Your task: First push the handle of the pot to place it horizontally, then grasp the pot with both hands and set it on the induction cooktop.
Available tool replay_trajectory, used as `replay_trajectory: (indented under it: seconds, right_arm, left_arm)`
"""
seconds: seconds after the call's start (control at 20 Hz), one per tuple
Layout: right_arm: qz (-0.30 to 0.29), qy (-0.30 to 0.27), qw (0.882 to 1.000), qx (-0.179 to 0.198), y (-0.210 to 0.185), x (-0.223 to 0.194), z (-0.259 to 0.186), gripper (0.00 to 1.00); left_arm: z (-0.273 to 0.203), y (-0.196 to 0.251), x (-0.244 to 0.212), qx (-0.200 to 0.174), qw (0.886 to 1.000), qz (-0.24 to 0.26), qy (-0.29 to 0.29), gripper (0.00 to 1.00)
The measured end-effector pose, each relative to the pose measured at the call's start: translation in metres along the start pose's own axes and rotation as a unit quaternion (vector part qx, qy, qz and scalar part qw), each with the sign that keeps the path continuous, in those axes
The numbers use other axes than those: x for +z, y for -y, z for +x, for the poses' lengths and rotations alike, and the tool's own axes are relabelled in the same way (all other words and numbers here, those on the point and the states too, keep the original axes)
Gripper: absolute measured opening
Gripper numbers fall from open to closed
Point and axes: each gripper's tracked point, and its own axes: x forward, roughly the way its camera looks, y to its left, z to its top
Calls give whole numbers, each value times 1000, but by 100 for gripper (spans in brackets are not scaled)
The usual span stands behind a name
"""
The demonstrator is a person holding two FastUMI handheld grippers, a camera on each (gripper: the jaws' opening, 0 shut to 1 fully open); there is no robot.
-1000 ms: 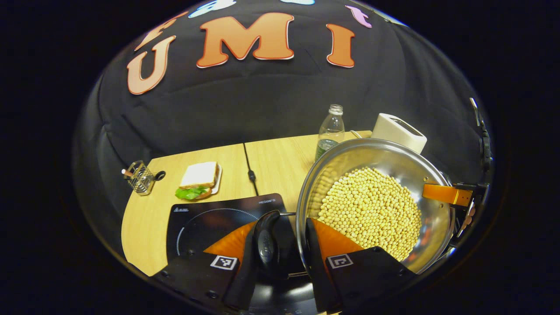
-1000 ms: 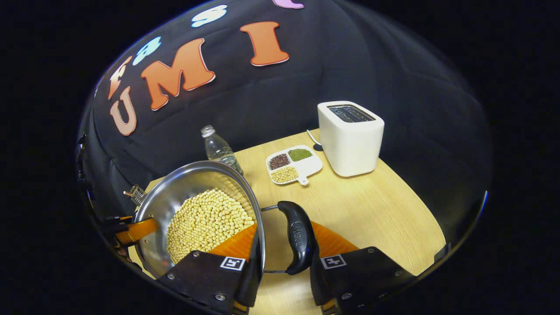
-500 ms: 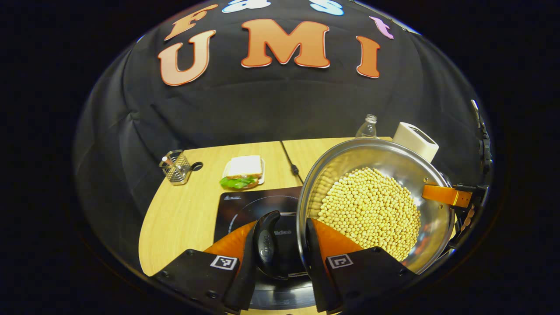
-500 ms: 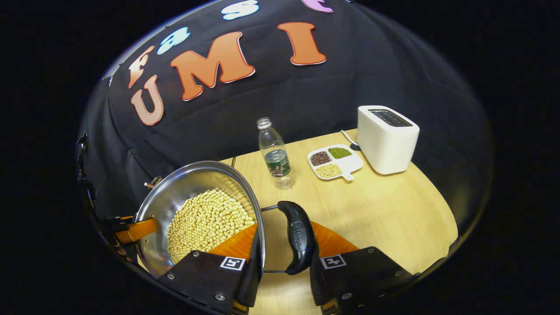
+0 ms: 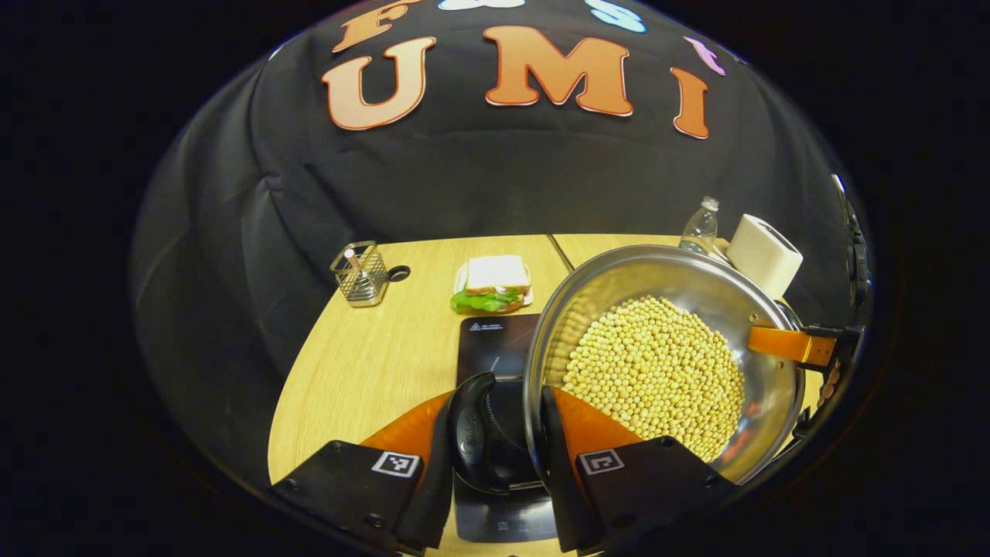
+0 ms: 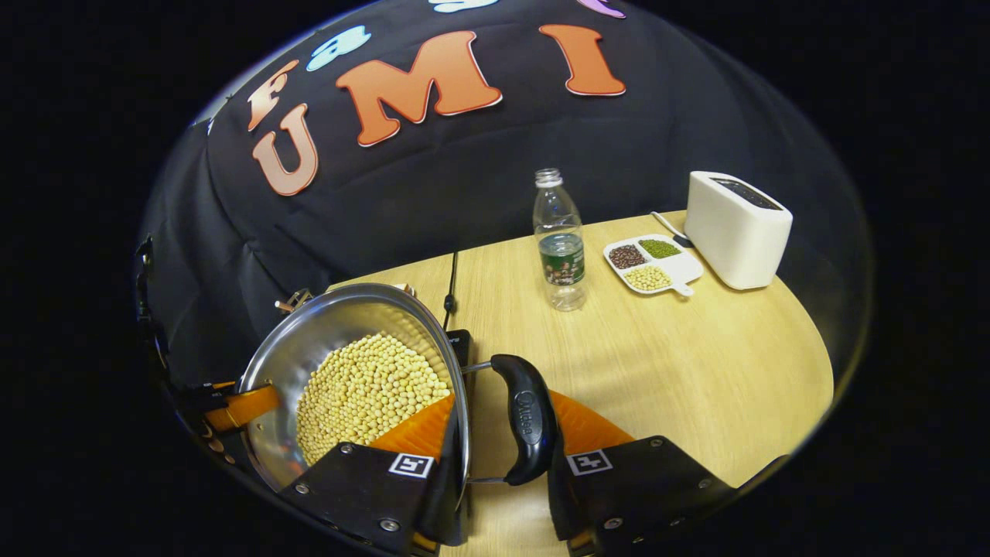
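A steel pot full of soybeans hangs above the wooden table, held from both sides. My left gripper is shut on the pot: one finger sits inside the rim, the other outside the black side handle. My right gripper is shut on the opposite side the same way, around the other black handle. The black induction cooktop lies under the pot's left side, and its corner peeks out behind the pot. Each view shows the other gripper's finger at the pot's far rim.
A sandwich on a plate lies just behind the cooktop, with a wire holder to its left. A water bottle, a divided dish of beans and a white toaster stand on the table. A black cable runs back.
Both grippers have carried the pot leftwards across the table. The cooktop now lies beneath it, and the bottle, dish and toaster have drifted off to the right.
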Motion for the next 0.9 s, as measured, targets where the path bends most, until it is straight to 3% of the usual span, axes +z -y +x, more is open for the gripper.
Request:
replay_trajectory:
  seconds: [0.05,0.1,0.15,0.3,0.35,0.45,0.55,0.65,0.75,0.9]
  right_arm:
    - [1,-4,1000,4,-6,-2,7,43]
    - [0,-9,1000,7,-13,-5,12,43]
    - [1,-14,1000,11,-20,-10,16,48]
    - [2,-24,1000,21,-32,-20,31,48]
    - [2,-28,999,23,-36,-23,36,48]
    - [3,-35,999,27,-45,-28,46,48]
    - [3,-45,999,28,-48,-35,55,49]
    - [3,-51,998,30,-50,-37,58,49]
    - [-1,-41,999,26,-48,-33,58,48]
    - [0,-44,999,31,-48,-32,57,53]
  left_arm:
    - [-6,-2,2,3,1000,-2,-3,57]
    - [-10,-5,4,7,1000,-2,-5,64]
    - [-12,-6,6,10,1000,-3,-9,60]
    - [-17,-6,8,17,1000,-4,-20,57]
    - [-18,-6,8,19,1000,-2,-21,64]
    - [-19,-6,8,22,999,-3,-25,57]
    - [-18,-5,5,21,999,-11,-33,60]
    - [-19,-4,4,17,998,-21,-49,57]
    - [-19,-3,3,10,999,-24,-47,62]
    - [-18,-4,-3,16,998,-25,-55,63]
